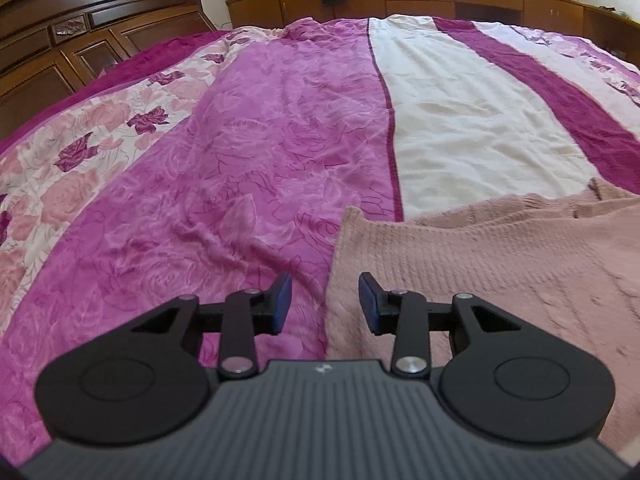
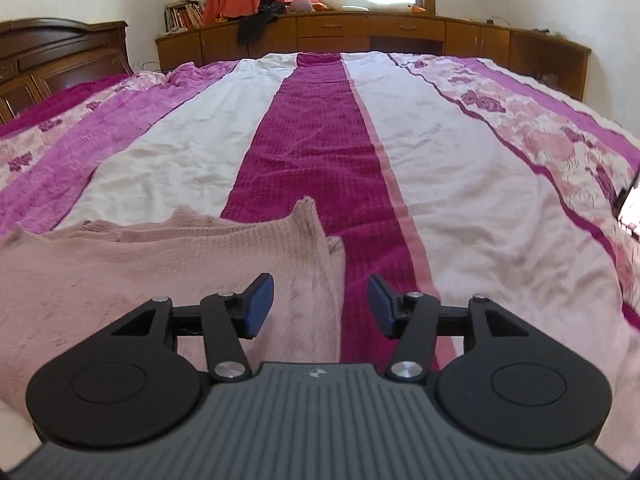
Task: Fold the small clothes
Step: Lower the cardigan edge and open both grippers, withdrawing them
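Note:
A pale pink knitted garment [image 1: 480, 264] lies flat on the bed, filling the lower right of the left wrist view. In the right wrist view the same garment [image 2: 152, 264] covers the lower left, with one corner sticking up at its far right edge. My left gripper [image 1: 325, 300] is open, hovering over the garment's left edge, nothing between its blue pads. My right gripper [image 2: 321, 304] is open as well, straddling the garment's right edge with nothing held.
The bed cover [image 1: 240, 152] has pink, white and magenta stripes with rose print. A dark wooden headboard [image 1: 80, 32] stands at the left. Low wooden cabinets [image 2: 360, 36] line the far wall, with books, dark clothing and a plush goose on top.

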